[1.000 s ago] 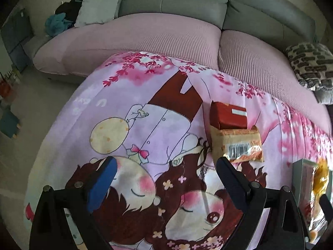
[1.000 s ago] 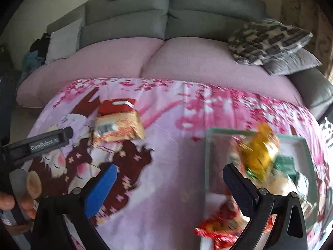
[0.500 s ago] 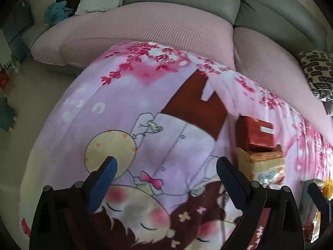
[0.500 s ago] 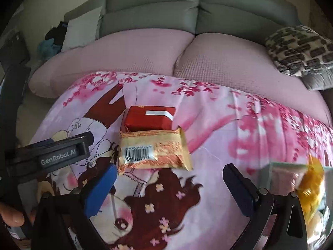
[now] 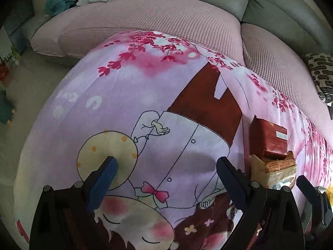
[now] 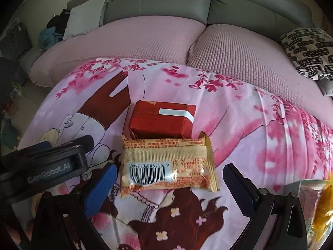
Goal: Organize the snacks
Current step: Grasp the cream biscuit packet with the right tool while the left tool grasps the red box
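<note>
We hold both grippers low over a bench covered with a pink cartoon cloth [image 6: 260, 125], a sofa [image 6: 158, 31] behind it. Our right gripper [image 6: 169, 189] has its fingers spread wide and empty, and between them, just beyond the tips, lies the yellow snack packet [image 6: 168, 164], flat with its barcode up. Touching its far edge sits the red snack pack [image 6: 162, 123], also flat. The two lie together near the middle of the cloth, so we judge them the loose snacks not yet put away, and the open fingers seem lined up to close on the yellow packet's two short ends.

Our left gripper [image 5: 166, 171] is also wide open with nothing in it, hanging over bare cloth to the left of the snacks, seemingly waiting aside.

At the near right edge a clear container [image 6: 299, 184] shows only its corner; inside we can make out something yellow [image 6: 323, 208], probably a snack bag, but the rest is cut off. It looks like the place the snacks are gathered into.
</note>
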The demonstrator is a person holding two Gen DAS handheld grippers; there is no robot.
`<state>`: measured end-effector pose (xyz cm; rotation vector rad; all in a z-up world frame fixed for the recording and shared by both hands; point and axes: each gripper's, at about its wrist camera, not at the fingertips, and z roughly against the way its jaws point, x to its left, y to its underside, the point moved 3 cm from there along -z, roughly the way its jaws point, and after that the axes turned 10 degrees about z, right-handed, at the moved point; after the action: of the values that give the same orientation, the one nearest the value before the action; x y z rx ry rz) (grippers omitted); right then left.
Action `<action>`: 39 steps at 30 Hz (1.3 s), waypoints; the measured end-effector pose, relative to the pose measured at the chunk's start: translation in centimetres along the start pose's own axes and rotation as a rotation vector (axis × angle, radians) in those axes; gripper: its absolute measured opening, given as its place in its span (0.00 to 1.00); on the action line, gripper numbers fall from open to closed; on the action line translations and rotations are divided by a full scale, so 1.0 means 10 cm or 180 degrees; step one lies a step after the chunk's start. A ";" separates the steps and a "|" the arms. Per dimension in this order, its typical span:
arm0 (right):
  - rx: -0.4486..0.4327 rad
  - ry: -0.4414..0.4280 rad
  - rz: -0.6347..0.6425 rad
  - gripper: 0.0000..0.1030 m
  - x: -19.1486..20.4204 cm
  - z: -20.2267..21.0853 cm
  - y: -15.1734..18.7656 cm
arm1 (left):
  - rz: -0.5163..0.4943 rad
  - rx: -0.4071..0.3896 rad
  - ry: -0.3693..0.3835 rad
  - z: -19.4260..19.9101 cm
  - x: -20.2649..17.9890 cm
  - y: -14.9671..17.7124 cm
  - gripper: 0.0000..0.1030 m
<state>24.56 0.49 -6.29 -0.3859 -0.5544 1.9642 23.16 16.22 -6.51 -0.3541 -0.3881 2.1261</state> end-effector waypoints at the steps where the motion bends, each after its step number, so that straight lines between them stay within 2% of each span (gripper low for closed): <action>1: 0.0015 0.0002 -0.0003 1.00 0.00 -0.03 0.00 | -0.0007 -0.0006 -0.0006 0.00 -0.01 -0.01 0.93; 4: 0.0017 -0.0024 -0.0052 0.98 -0.02 -0.09 0.00 | -0.0027 -0.0016 0.0006 -0.03 -0.05 -0.04 0.93; 11: -0.0039 -0.0148 -0.0189 0.87 -0.10 -0.08 0.01 | -0.0030 -0.0035 0.0034 -0.02 -0.06 -0.02 0.93; 20: -0.0076 -0.0076 -0.0296 0.82 -0.26 0.02 0.09 | -0.0015 -0.0026 0.0083 -0.01 -0.08 -0.01 0.93; 30: -0.0111 0.0187 -0.0666 0.82 -0.64 0.15 0.30 | -0.0090 -0.0018 0.0334 0.08 -0.24 0.01 0.93; 35: -0.0098 0.0393 -0.0753 0.82 -0.76 0.17 0.37 | -0.0248 0.0005 0.0618 0.13 -0.53 0.05 0.93; 39: -0.0118 0.0407 -0.0835 0.82 -0.85 0.18 0.41 | -0.0462 -0.0007 0.0628 0.11 -0.79 0.05 0.93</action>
<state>24.30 -9.10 -6.72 -0.4360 -0.5313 1.6676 26.60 9.14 -4.88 -0.5166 -0.2923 1.9293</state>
